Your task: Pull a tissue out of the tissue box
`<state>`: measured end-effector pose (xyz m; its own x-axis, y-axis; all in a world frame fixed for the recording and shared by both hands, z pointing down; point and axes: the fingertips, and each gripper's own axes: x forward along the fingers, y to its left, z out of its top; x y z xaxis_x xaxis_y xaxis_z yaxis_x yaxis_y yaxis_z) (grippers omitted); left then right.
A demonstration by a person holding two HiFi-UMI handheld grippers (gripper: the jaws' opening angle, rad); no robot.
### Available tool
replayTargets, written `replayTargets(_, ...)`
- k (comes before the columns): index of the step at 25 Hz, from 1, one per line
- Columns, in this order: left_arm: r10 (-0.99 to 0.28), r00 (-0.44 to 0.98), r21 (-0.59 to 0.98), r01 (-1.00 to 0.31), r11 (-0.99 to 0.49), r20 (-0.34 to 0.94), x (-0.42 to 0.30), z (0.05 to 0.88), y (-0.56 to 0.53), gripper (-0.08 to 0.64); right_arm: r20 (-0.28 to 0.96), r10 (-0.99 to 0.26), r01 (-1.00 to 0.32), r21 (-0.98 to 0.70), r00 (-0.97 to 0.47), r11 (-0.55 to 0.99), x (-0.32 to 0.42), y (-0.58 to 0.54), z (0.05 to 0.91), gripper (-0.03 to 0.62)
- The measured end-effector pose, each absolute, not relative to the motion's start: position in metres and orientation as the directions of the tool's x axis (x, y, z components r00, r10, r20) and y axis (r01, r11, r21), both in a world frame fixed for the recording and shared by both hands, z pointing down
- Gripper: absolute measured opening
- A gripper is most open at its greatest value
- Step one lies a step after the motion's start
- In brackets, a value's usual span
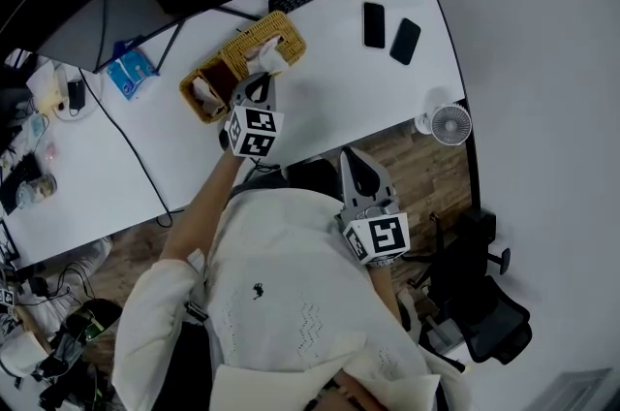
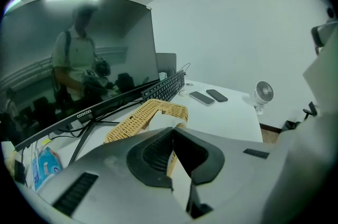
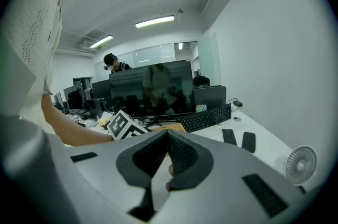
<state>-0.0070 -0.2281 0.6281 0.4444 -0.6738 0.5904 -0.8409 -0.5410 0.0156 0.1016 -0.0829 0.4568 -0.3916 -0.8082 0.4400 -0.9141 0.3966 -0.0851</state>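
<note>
The left claw (image 1: 259,79) clamped shut on the tissue (image 1: 270,58) rising from the wicker tissue box (image 1: 287,33); the right claw (image 1: 351,155) was closed, empty, well apart from it. Unheld, the box could lift; the tissue could tear.

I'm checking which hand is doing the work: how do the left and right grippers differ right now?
The left gripper reaches over the desk to the wicker tissue box, jaws pinched on the tissue. The right gripper hangs back at the desk's edge beside the person, holding nothing. Both have jaws shut.
</note>
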Motion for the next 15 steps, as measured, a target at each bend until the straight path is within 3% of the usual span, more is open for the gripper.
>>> replayTargets(15, -0.691, 0.426, 0.010, -0.855, -0.518, 0.583, -0.009, 0.624, -0.217, 0.015, 0.422, -0.803, -0.903, -0.102, -0.420, 0.418, 0.105, -0.075, 0.457, 0.002)
